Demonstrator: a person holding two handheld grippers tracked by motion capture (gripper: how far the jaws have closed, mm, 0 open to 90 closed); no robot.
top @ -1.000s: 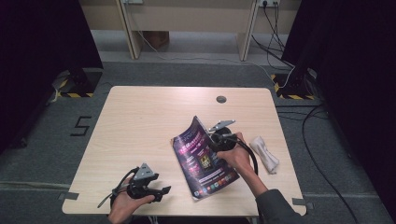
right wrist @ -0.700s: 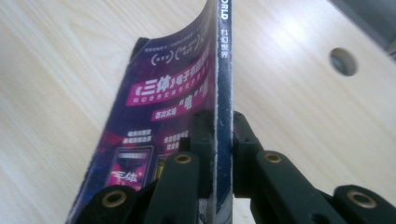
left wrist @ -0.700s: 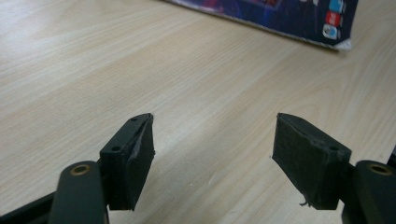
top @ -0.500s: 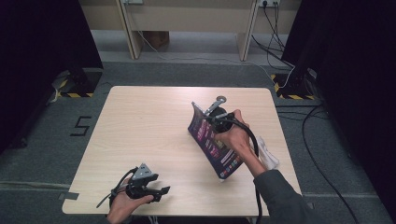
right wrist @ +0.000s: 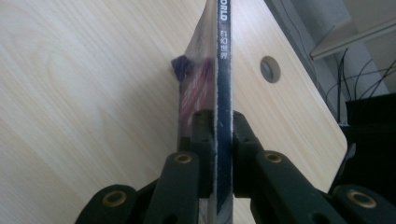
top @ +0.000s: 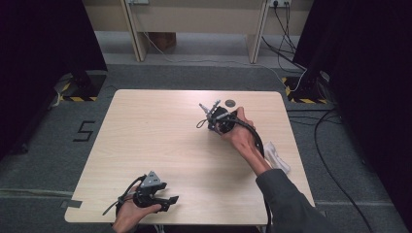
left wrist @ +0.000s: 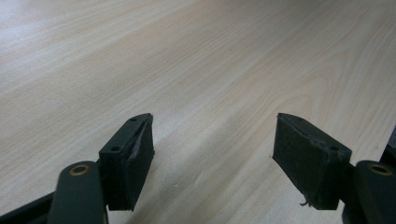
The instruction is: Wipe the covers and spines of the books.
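Magazine now off the table, edge-on, where a second ago it lay flat at about 5 o'clock from table centre. Right gripper is clamped on its spine, pads pressing both sides, held up near the 1 o'clock area by the grommet hole. Lift looks done; next is likely carrying or placing it. Left gripper idles at 7 o'clock, jaws apart, nothing between them. White packet sits at 4 o'clock edge.

Magazine edge-on between clamped jaws
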